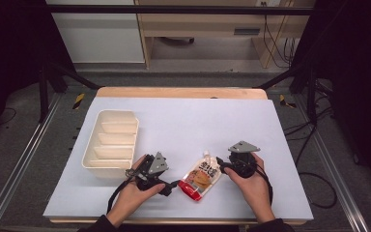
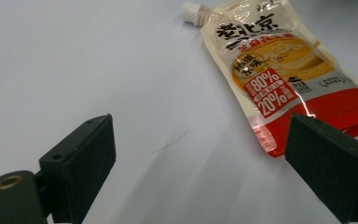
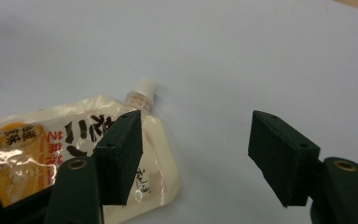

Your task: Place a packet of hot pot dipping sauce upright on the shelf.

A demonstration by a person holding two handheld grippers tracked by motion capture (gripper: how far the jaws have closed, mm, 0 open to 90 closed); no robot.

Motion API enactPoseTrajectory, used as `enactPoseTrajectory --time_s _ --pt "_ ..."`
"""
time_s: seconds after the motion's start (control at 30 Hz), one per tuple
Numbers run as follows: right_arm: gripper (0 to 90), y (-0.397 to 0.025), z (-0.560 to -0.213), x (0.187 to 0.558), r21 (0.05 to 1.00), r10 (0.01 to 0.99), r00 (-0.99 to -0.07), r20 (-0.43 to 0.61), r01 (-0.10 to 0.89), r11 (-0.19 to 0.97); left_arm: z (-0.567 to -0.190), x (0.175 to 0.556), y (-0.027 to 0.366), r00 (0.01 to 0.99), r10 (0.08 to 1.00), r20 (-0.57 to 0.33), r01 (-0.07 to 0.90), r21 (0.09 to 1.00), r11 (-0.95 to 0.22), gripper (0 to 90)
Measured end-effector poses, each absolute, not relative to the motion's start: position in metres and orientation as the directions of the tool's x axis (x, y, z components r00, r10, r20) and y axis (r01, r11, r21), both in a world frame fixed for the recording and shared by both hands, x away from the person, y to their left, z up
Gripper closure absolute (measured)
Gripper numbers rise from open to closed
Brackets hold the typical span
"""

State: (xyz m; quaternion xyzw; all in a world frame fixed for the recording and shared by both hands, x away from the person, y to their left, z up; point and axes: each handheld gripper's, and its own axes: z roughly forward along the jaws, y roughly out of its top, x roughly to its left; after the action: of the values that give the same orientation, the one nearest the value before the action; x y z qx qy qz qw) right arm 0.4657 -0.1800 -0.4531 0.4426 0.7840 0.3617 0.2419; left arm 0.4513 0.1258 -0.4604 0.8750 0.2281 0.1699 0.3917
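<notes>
A pale blue desk (image 1: 183, 121) is carrying a cream tray (image 1: 110, 141) and spouted pouch (image 1: 201, 176), both claws (image 1: 145, 170) (image 1: 224, 166) gaping, released, beside the pouch.

Lab-like recording bay: black frame rails (image 1: 174, 9), floor cables (image 1: 314, 130), covered table (image 1: 183, 121).

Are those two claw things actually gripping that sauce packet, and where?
No, nothing is held. The left gripper and right gripper are both open, and the pouch lies flat on the table between them.
</notes>
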Motion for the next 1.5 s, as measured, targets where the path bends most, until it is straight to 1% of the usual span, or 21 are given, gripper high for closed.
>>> enactPoseTrajectory --time_s 0.3,0.6,0.8,0.97,1.5 --pt "45.1 -0.183 -0.454 0.462 0.777 0.851 -0.526 -0.012 0.530 0.338 -0.461 0.455 0.130 0.829 0.550 0.103 0.285 0.768 -0.573 8.4" --pt "49.7 -0.179 -0.456 0.465 0.766 0.834 -0.550 0.032 0.550 0.333 -0.462 0.454 0.128 0.829 0.550 0.103 0.284 0.769 -0.572 8.5" --pt "49.2 -0.178 -0.460 0.469 0.745 0.830 -0.555 0.058 0.577 0.334 -0.463 0.453 0.126 0.833 0.544 0.103 0.282 0.766 -0.577 9.0" --pt "46.4 -0.175 -0.465 0.473 0.721 0.824 -0.562 0.071 0.599 0.347 -0.463 0.451 0.124 0.839 0.534 0.100 0.278 0.766 -0.580 9.2" --pt "46.4 -0.172 -0.470 0.475 0.690 0.821 -0.564 0.087 0.629 0.358 -0.464 0.448 0.120 0.846 0.523 0.106 0.266 0.765 -0.587 9.2"
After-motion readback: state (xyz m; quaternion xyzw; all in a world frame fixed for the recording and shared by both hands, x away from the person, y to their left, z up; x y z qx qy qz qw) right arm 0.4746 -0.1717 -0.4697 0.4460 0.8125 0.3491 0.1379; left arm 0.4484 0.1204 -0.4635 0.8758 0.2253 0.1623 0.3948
